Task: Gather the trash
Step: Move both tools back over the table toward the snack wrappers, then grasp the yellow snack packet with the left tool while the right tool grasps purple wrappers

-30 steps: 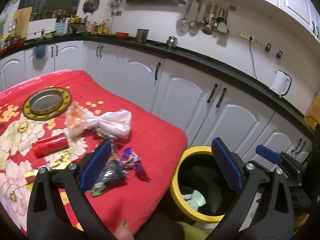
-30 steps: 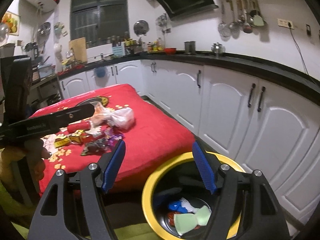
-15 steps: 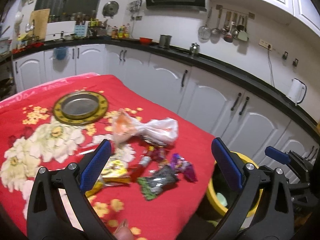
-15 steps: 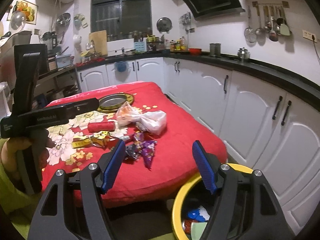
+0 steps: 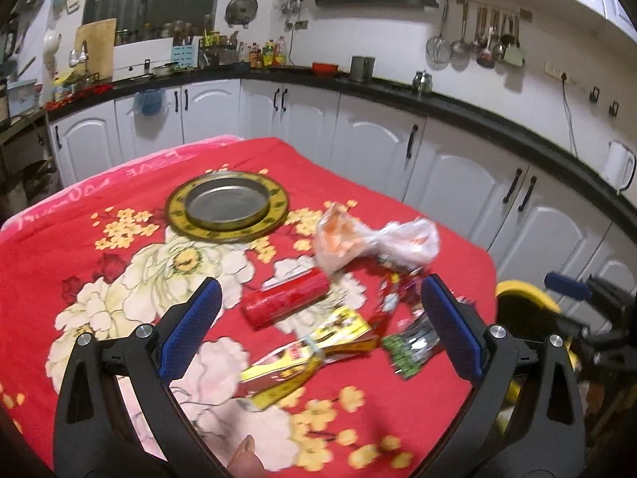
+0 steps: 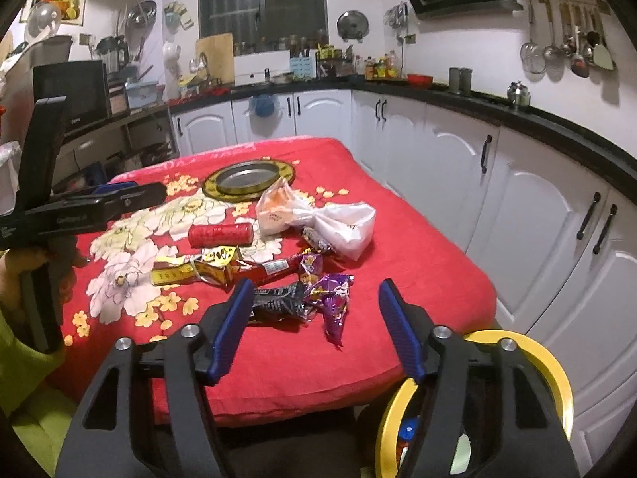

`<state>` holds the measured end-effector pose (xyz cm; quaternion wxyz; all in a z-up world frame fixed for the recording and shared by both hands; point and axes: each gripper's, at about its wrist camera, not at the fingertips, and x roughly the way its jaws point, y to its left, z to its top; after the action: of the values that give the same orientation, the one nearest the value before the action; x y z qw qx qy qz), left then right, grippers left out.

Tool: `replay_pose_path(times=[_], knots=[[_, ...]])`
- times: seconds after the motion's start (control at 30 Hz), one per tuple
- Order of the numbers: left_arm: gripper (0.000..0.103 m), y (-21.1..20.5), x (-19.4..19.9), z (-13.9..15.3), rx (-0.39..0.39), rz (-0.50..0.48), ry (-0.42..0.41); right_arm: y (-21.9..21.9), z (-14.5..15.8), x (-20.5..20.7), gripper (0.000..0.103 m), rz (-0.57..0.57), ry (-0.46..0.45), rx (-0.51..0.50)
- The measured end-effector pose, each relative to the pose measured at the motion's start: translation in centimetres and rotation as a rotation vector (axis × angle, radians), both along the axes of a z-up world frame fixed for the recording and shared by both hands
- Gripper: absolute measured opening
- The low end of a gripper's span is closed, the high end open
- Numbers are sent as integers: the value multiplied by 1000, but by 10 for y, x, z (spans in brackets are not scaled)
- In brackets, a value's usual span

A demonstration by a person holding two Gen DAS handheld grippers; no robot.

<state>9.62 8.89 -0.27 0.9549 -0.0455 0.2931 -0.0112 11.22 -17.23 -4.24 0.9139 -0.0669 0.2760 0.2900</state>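
Red cloth on the table (image 6: 418, 247) gathers wrappers (image 6: 318, 298) near my yellow bin (image 6: 557, 378); right tool (image 6: 314, 326), just narrowing, and left tool (image 5: 318, 326) both gape empty.

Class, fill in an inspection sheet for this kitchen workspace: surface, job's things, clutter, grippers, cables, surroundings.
Surface: table under a red floral cloth.
Job's things: red can lying on its side; white plastic bag; yellow carton; purple wrapper; dark wrapper; yellow-rimmed bin at the table's corner, trash already inside.
Clutter: metal plate on a gold-rimmed tray.
Grippers: left hand-held gripper open, empty; right hand-held gripper open, empty, jaws just been closing.
Cables: black cord down the wall from a socket.
Surroundings: white cabinets, dark counter, hanging utensils, range hood.
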Motion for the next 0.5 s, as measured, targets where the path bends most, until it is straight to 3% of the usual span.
replay_pose_path(times=[0.17, 0.5], knots=[[92, 11, 7, -22, 49, -43, 53, 12, -10, 18, 55, 0, 46, -15], [92, 24, 35, -66, 14, -144, 199, 26, -49, 49, 42, -11, 158, -74]])
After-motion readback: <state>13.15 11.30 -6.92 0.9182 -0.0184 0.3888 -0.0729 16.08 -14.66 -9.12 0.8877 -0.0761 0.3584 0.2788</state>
